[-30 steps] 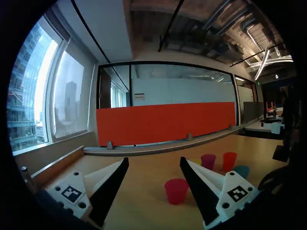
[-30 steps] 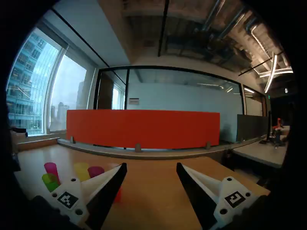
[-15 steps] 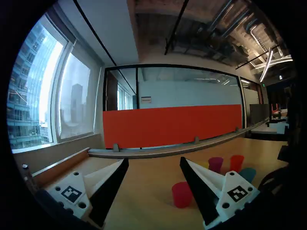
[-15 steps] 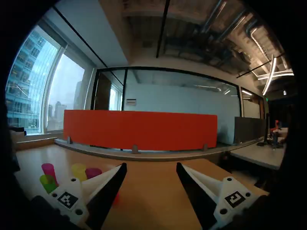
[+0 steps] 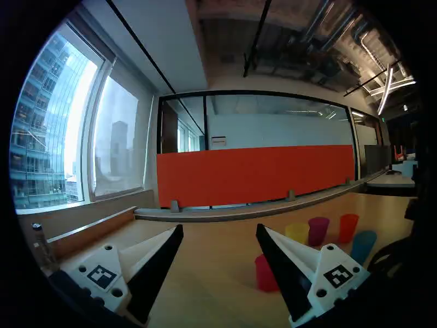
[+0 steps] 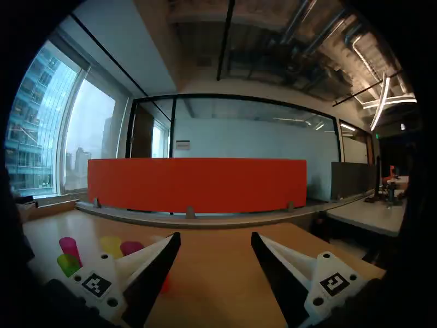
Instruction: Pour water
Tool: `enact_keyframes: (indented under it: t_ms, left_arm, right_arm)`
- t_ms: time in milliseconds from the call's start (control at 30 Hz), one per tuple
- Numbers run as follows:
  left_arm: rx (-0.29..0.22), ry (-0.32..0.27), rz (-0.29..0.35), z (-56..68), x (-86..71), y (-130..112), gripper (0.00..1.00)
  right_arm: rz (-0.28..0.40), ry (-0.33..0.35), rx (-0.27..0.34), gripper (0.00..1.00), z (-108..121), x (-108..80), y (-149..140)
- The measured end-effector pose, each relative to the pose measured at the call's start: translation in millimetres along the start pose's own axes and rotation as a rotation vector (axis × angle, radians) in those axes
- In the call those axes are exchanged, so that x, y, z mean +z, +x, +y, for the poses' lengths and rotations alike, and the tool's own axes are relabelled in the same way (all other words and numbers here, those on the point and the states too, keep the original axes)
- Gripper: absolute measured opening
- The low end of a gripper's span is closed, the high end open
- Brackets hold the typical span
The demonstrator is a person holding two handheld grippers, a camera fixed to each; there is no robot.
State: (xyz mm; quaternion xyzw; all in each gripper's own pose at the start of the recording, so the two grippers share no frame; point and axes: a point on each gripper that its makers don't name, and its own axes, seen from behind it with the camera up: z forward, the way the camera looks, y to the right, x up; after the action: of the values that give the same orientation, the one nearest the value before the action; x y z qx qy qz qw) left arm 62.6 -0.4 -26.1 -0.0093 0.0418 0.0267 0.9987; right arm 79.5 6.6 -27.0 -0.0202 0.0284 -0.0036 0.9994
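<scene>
**Office surroundings around the orange partition**

A long orange rectangular partition panel stood along the far edge of a light wooden tabletop, seated in a grey metal rail. Behind the panel ran a black-framed glass wall bearing a small white sign. Left of the panel, tall windows showed city towers. Above it hung exposed grey ceiling pipes and bright linear light strips. Right of the panel stood a dark grey divider screen and a pale neighbouring desk.
</scene>
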Motion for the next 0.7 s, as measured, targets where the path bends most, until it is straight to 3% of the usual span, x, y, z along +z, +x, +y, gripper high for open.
enact_keyframes:
  t_ms: [400,700]
  left_arm:
    - [-0.009,0.009,-0.002,9.6,7.5,-18.2,0.99]
    - [-0.011,0.026,-0.017,8.3,12.8,-34.3,0.99]
  right_arm:
    - [-0.014,0.004,0.001,1.0,-4.8,3.2,-5.0]
    - [-0.021,-0.001,-0.016,1.0,-1.9,3.1,-7.9]
